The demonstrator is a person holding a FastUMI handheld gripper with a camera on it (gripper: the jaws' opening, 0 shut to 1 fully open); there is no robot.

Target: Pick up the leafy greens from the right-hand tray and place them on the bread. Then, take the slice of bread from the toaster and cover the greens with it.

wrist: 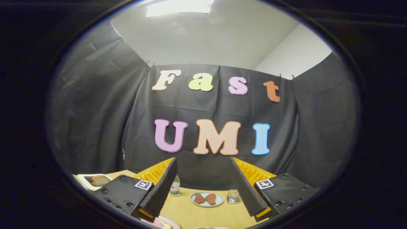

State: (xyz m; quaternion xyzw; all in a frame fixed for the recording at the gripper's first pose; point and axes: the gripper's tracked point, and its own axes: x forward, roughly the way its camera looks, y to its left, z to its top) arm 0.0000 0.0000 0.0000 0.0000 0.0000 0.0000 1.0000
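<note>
- Gripper (203, 168): held high above the table and aimed level at the booth's back wall; its two fingers stand wide apart with nothing between them.
- Toaster (83, 181): white, at the far left of the table, beyond the left finger. A slice of bread (99, 180) stands up out of its slot, brown crust showing.
- Slice of bread, handling (judged): light, fairly stiff if toasted, crumbly at the edges. Best pinched across its flat faces at the top edge that stands proud of the slot, then lifted straight up.
- Leafy greens: a small green trace (212, 227) shows at the near table edge between the fingers; too little is visible to confirm it is the greens or their tray. As a judgement, greens would be very light, limp and easily torn; a gentle pinch on a bunched part suits them.
- Near plate (170, 220): pale rim just ahead of the left finger, carrying something pinkish; its contents are unclear.
- Round plate (193, 200): pale, mid-table between the fingers, holding two reddish-brown pieces (205, 198).
- Small bottle (175, 186): clear, beside the left finger.
- Glass vessel (233, 196): small, clear, right of the round plate.
- Table (190, 213): light wood, smooth, flat.
- Room: black cloth walls, white ceiling with a bright light panel (179, 7).
</note>
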